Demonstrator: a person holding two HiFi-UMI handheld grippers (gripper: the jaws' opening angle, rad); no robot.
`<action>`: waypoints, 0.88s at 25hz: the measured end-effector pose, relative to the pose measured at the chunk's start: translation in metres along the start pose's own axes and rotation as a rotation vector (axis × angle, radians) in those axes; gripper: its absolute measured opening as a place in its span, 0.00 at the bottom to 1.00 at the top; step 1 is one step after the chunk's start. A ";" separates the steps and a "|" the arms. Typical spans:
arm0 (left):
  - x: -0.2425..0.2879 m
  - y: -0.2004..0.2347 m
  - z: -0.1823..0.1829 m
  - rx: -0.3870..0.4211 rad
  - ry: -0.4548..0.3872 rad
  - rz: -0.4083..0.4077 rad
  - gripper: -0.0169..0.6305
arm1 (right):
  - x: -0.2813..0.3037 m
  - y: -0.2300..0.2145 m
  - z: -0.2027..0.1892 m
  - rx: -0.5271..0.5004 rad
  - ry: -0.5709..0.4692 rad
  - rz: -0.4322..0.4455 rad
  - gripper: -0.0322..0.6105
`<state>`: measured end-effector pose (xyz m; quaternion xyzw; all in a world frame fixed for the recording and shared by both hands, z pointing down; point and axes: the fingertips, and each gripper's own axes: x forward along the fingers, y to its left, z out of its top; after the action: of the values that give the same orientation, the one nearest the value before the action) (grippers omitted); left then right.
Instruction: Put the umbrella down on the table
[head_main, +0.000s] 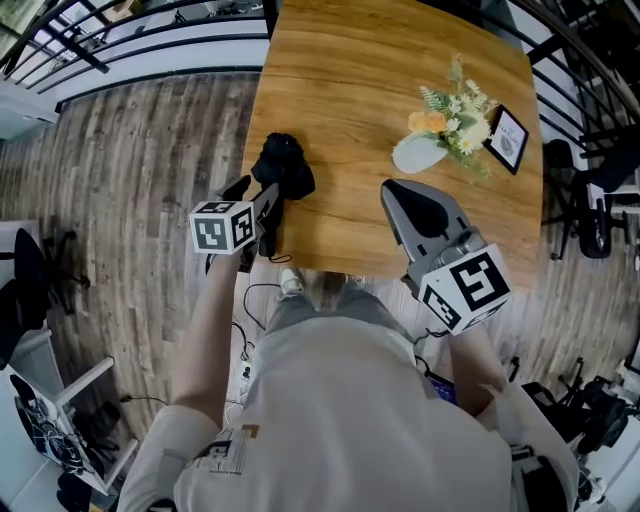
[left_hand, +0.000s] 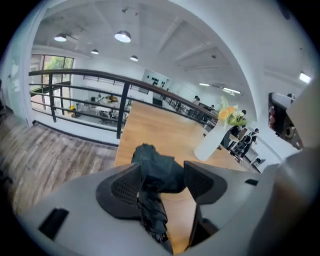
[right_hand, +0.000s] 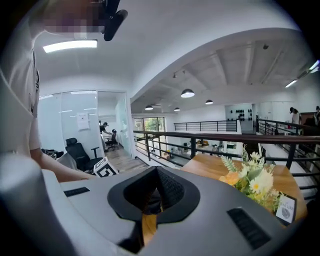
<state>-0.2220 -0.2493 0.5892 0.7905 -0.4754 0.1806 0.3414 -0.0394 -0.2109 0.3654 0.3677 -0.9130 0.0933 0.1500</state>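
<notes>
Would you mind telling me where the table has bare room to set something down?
Bare wood runs across the far table behind the umbrella and vase, and down the middle between them. Crowded at right: vase, flowers, framed card.

Light-grey plastic left gripper (left_hand: 161, 177), smooth rounded shell; black grid-textured pads (left_hand: 124, 187) on the inner faces of the jaws; white cube with black square markers (head_main: 222, 227) behind the jaws. Light-grey plastic right gripper (head_main: 396, 192), same shell, black jaw lining, second marker cube (head_main: 465, 287) behind the jaws. Person wears pale beige short-sleeved shirt (head_main: 340, 420), printed sleeve patch (head_main: 228, 452), white shoe (head_main: 290, 282)
</notes>
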 end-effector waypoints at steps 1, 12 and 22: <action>-0.011 -0.004 0.014 0.015 -0.031 -0.002 0.45 | -0.001 0.001 0.007 -0.007 -0.013 0.006 0.09; -0.118 -0.069 0.142 0.271 -0.327 -0.017 0.38 | -0.029 0.016 0.093 -0.080 -0.198 0.024 0.09; -0.225 -0.114 0.195 0.436 -0.612 0.131 0.22 | -0.061 0.038 0.131 -0.156 -0.318 0.029 0.09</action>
<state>-0.2382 -0.2111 0.2734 0.8297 -0.5555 0.0546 -0.0047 -0.0506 -0.1813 0.2192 0.3518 -0.9349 -0.0352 0.0303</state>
